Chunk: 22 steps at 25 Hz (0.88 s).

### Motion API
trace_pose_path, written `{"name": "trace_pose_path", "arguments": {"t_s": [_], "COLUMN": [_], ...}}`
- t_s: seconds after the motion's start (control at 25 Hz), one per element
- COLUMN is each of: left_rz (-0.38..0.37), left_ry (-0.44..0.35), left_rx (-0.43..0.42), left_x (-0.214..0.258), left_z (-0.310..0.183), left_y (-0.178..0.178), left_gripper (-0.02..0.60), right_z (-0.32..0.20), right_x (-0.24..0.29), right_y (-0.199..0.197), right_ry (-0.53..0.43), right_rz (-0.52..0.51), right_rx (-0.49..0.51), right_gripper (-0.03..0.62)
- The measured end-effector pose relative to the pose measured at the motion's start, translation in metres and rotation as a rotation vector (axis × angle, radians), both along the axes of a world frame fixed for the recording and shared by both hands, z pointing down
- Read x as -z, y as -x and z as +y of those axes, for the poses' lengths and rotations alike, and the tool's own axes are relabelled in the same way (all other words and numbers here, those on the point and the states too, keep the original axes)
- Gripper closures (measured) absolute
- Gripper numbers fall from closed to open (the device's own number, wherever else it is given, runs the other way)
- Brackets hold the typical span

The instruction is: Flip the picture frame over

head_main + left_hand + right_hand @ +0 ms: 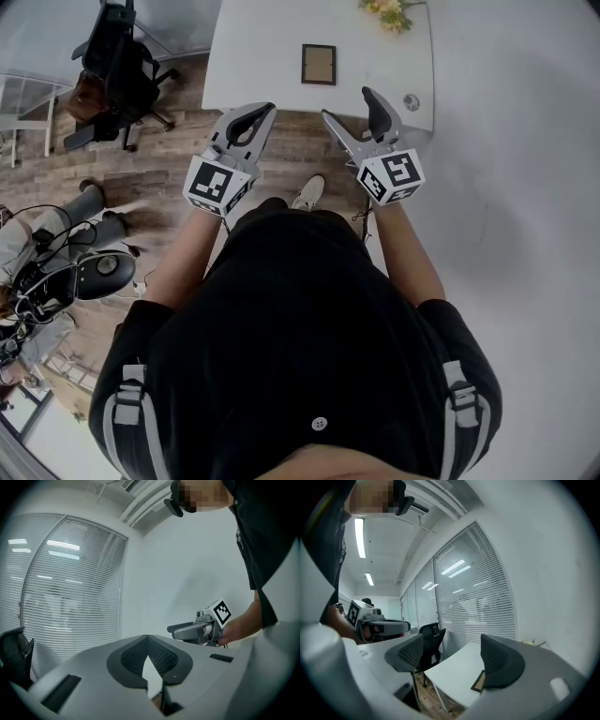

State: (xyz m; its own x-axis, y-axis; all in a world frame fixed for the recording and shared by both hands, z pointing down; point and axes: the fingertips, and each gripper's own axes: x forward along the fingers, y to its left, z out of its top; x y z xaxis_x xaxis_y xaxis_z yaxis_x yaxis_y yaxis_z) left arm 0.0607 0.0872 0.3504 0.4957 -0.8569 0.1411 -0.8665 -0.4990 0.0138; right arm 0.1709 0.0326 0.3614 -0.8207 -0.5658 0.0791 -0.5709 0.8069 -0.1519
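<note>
The frame (319,64) lies flat on the white table (262,47), near its middle, with flowers (389,14) at the far edge. Both grippers hang short of the table's near edge, well apart from the frame. The left gripper (265,110) has its jaws together — nothing between them. The right gripper (349,106) is spread wide and empty — the frame shows just past its right jaw. A chair (117,66) stands left of the table.
</note>
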Motion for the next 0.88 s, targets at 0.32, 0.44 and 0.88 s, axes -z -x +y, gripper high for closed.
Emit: {"name": "trace_pose_path", "arguments": {"t_s": [0.32, 0.44, 0.88], "left_rz": [-0.005, -0.009, 0.019], "left_ry": [0.000, 0.012, 0.015], "left_rx": [0.026, 0.016, -0.093], "left_x": [-0.001, -0.009, -0.024], "left_z": [-0.024, -0.033, -0.112], "left_y": [-0.019, -0.020, 0.019], "left_gripper": [0.574, 0.574, 0.574], "right_z": [-0.028, -0.041, -0.109], "right_x": [-0.014, -0.021, -0.049], "right_y": [-0.010, -0.011, 0.028], "right_ry": [0.032, 0.048, 0.096], "right_rz": [-0.005, -0.012, 0.055], "right_rx": [0.034, 0.012, -0.083], "right_gripper": [0.212, 0.212, 0.212]}}
